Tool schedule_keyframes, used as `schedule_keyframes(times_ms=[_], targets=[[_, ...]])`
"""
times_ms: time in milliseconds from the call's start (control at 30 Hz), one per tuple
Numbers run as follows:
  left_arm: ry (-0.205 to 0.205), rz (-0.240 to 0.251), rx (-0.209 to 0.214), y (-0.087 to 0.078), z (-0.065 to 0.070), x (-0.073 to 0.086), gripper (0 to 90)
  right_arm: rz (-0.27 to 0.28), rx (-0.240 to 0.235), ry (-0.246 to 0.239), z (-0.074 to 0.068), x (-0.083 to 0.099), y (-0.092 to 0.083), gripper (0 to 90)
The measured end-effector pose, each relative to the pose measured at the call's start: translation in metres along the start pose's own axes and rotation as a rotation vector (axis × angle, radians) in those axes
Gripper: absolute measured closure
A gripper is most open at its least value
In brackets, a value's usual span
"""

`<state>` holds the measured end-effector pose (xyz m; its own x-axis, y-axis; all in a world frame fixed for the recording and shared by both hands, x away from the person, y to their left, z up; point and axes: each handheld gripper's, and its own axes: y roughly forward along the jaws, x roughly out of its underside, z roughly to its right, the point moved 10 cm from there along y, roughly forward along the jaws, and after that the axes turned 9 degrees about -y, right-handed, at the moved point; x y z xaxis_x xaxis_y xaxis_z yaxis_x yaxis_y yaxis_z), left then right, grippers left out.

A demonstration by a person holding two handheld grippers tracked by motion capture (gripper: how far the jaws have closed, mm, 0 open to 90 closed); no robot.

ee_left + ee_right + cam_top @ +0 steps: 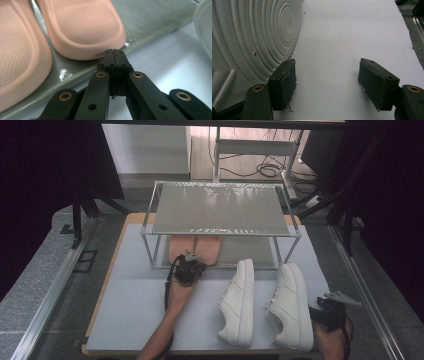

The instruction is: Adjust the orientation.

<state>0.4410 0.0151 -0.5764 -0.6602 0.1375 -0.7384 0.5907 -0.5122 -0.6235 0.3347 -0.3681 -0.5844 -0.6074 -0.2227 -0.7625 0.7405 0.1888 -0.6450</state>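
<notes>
**A:** Where are you lying from the slippers?

**B:** My left claw point(115, 53), pressed together on nothing, is touching the heel rim of the right pink slipper point(82, 27) on the rack's lower shelf point(150, 22); its long axis is running straight away from me. My right claw point(327, 82) is standing apart beside the white sneaker point(290, 305). I'm reading no brand.

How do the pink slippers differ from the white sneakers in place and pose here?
The pink slippers lie flat on the rack's lower shelf, side by side; the white sneakers lie on the white mat in front, both tipped onto their sides and apart. Both are pairs, with neither pair gripped.
</notes>
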Motion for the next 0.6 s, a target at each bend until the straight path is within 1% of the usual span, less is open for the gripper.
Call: schedule_keyframes(times_ms=[33, 67, 133, 200, 233, 300, 367, 400, 433, 467, 533, 600], targets=[[0.000, 0.000, 0.000, 0.000, 0.000, 0.000, 89.7, 0.000, 0.000, 0.000, 0.000, 0.000, 0.000, 31.0], [0.011, -0.002, 0.000, -0.004, 0.001, 0.000, 89.4, 0.000, 0.000, -0.001, 0.000, 0.000, 0.000, 31.0], [0.013, -0.001, 0.003, -0.009, 0.003, 0.001, 89.0, 0.000, 0.000, 0.000, 0.000, 0.000, 0.000, 31.0], [0.017, 0.000, 0.004, -0.014, 0.004, 0.001, 86.9, 0.000, 0.000, -0.001, 0.000, 0.000, 0.000, 31.0], [0.027, 0.002, 0.004, -0.017, 0.004, 0.001, 86.2, 0.000, 0.000, 0.000, 0.000, 0.000, 0.000, 31.0], [0.028, 0.000, 0.003, -0.022, 0.004, 0.003, 83.9, 0.000, 0.000, 0.000, 0.000, 0.000, 0.000, 31.0], [0.045, 0.002, -0.003, -0.028, 0.003, 0.005, 82.5, 0.000, 0.000, 0.000, 0.000, 0.000, 0.000, 31.0], [0.040, 0.003, -0.006, -0.033, 0.000, 0.007, 80.9, -0.001, 0.000, 0.001, 0.000, 0.000, 0.000, 31.0], [0.040, 0.003, -0.006, -0.033, 0.000, 0.007, 80.0, -0.001, 0.000, 0.001, 0.000, 0.000, 0.000, 31.0], [0.022, 0.011, -0.001, -0.036, 0.000, 0.008, 78.6, -0.001, 0.000, 0.000, 0.000, 0.000, 0.000, 31.0], [0.024, 0.009, -0.003, -0.043, -0.002, 0.011, 77.6, -0.001, 0.000, 0.001, 0.000, 0.000, 0.000, 31.0], [0.030, 0.006, -0.003, -0.050, -0.004, 0.014, 73.0, -0.001, 0.000, 0.000, 0.000, 0.000, 0.000, 31.0]])
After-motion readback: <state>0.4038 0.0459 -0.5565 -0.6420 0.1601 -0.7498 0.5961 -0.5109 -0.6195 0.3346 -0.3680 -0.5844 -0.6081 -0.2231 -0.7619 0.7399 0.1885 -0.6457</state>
